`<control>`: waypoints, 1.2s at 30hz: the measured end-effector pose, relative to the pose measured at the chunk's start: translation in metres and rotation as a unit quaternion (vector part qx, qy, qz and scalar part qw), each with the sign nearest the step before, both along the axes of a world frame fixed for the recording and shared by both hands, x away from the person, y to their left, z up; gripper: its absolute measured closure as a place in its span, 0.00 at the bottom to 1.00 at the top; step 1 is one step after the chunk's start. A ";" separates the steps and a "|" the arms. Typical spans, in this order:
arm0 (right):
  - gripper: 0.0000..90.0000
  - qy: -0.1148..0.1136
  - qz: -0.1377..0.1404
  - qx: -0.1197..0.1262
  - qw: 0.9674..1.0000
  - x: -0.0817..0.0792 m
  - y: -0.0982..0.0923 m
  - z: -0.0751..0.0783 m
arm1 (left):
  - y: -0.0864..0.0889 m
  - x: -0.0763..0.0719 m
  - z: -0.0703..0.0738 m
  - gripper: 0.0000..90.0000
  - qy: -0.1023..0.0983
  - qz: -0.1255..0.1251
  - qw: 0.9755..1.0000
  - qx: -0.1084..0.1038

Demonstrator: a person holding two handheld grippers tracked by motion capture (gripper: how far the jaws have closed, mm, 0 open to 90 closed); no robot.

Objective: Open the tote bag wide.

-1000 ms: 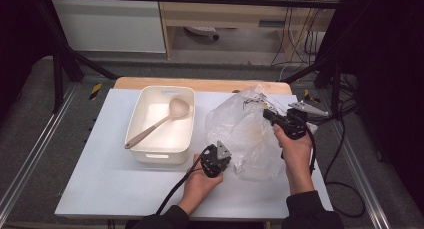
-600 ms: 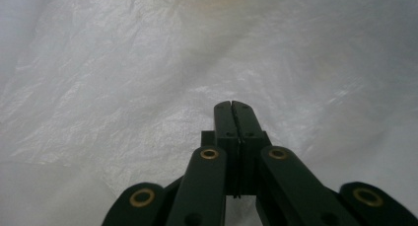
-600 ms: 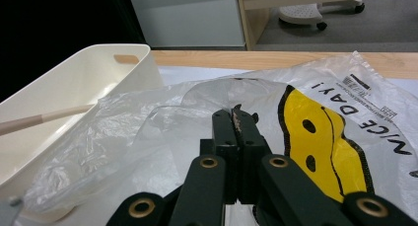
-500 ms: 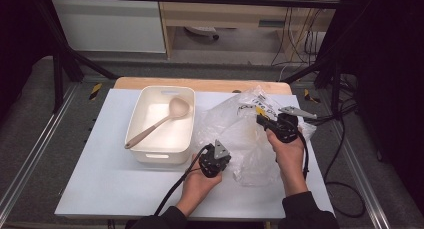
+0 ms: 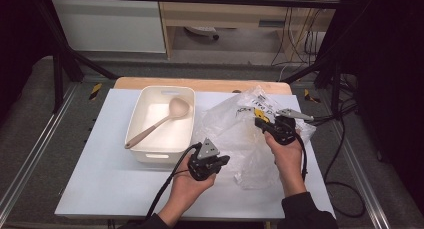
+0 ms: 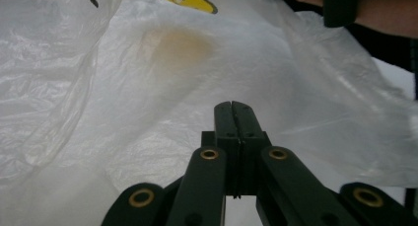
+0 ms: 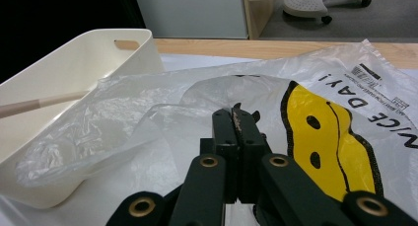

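A translucent plastic bag (image 5: 235,139) printed with a yellow smiley face (image 7: 320,137) lies crumpled on the white table, right of centre. My right gripper (image 5: 258,122) is at the bag's upper right, and its jaws (image 7: 233,112) are shut with a fold of the film drawn up to their tips. At the bag's lower left edge my left gripper (image 5: 224,161) is raised off the table. Its jaws (image 6: 231,105) are shut, with the bag (image 6: 148,88) stretched just beyond them. No film can be seen pinched there.
A white plastic bin (image 5: 157,156) stands left of the bag with a light wooden spoon (image 5: 170,114) lying in it. The bin (image 7: 74,53) sits close against the bag. A wooden board (image 5: 200,84) runs along the table's far edge. Cables trail off to the right.
My left gripper has risen a little at the bag's near left edge. The bag's folds have shifted and spread toward me. The right gripper has hardly moved.
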State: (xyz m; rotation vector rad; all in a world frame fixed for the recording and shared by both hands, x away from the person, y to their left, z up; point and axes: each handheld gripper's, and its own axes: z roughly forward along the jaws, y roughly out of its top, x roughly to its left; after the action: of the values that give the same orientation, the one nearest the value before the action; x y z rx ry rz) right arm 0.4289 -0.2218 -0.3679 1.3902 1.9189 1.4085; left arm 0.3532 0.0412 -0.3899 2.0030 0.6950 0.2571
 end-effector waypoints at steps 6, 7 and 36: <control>1.00 0.002 0.006 -0.004 1.000 0.000 0.003 -0.002 | 0.010 -0.001 0.014 0.85 -0.010 0.018 1.000 -0.005; 1.00 0.003 0.007 -0.005 1.000 0.000 0.004 -0.003 | 0.013 0.000 0.016 0.80 -0.011 0.022 1.000 -0.007; 1.00 0.004 0.018 -0.009 1.000 0.000 0.007 -0.007 | 0.094 0.031 0.081 0.13 -0.030 0.128 0.991 0.001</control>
State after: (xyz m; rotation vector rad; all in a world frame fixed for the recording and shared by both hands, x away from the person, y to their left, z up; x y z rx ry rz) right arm 0.4286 -0.2146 -0.3752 1.3611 1.9655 1.4012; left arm 0.3846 0.1357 -0.3085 1.8983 0.9128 0.4684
